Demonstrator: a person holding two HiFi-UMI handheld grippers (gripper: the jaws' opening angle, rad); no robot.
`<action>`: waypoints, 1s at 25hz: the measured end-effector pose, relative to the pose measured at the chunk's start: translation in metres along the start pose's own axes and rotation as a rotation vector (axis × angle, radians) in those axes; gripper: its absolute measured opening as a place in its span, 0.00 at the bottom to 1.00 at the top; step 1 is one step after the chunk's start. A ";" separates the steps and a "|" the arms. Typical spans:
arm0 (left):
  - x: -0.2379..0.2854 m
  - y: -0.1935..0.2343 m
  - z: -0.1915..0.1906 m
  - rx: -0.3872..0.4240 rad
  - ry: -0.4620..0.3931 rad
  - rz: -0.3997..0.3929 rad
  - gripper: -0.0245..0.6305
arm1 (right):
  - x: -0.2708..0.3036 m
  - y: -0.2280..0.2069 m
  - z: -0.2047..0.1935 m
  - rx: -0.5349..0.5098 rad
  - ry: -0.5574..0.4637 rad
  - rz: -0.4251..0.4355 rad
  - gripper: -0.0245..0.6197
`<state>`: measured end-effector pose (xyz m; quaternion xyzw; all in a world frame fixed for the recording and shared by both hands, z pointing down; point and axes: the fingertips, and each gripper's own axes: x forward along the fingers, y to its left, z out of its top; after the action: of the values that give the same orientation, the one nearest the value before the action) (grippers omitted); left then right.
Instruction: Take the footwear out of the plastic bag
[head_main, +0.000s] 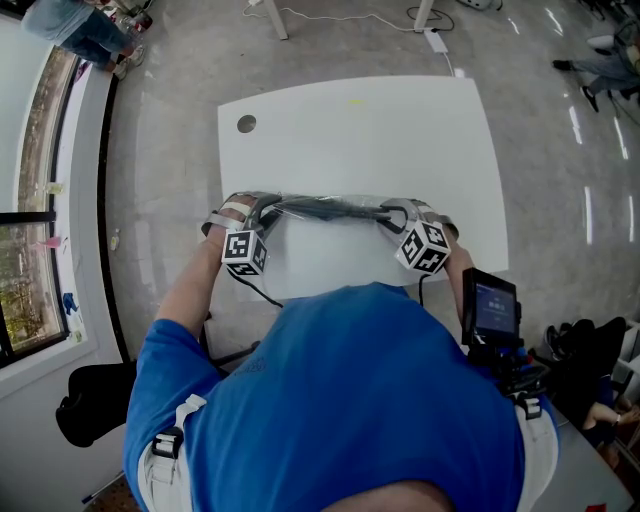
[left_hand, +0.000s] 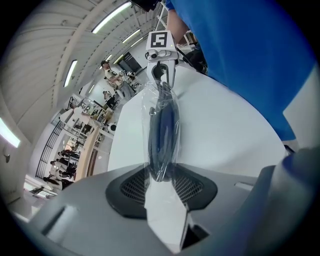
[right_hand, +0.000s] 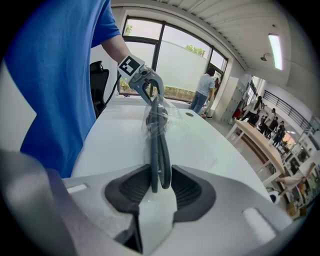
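A clear plastic bag (head_main: 325, 208) with dark footwear (left_hand: 164, 127) inside is stretched lengthwise between my two grippers, just above the white table (head_main: 360, 130). My left gripper (head_main: 260, 208) pinches the bag's left end; in the left gripper view its jaws (left_hand: 161, 180) close on the plastic and the footwear's tip. At the other end, my right gripper (head_main: 394, 216) is shut on the dark footwear (right_hand: 157, 135) through the bag, seen between its pads (right_hand: 159, 184). Each gripper shows in the other's view: the right gripper (left_hand: 160, 70) and the left gripper (right_hand: 149, 82).
The table has a round cable hole (head_main: 246, 124) at its back left. A small screen device (head_main: 490, 305) sits at my right side. A black seat (head_main: 95, 400) stands at lower left. Windows run along the left wall (head_main: 30, 250); people stand far off.
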<state>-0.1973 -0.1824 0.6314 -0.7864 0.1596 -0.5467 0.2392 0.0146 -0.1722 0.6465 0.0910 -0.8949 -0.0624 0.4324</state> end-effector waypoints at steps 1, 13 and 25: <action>0.000 0.000 0.001 0.000 0.000 0.000 0.26 | 0.001 0.000 0.004 -0.007 -0.001 -0.003 0.23; -0.001 0.001 0.010 0.026 -0.003 -0.009 0.25 | 0.015 0.003 0.014 -0.108 0.067 0.014 0.17; -0.001 0.007 -0.007 0.003 0.007 -0.002 0.12 | -0.009 -0.012 -0.031 -0.018 0.133 0.015 0.17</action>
<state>-0.2040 -0.1888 0.6289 -0.7843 0.1588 -0.5501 0.2390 0.0454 -0.1832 0.6563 0.0844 -0.8641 -0.0613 0.4923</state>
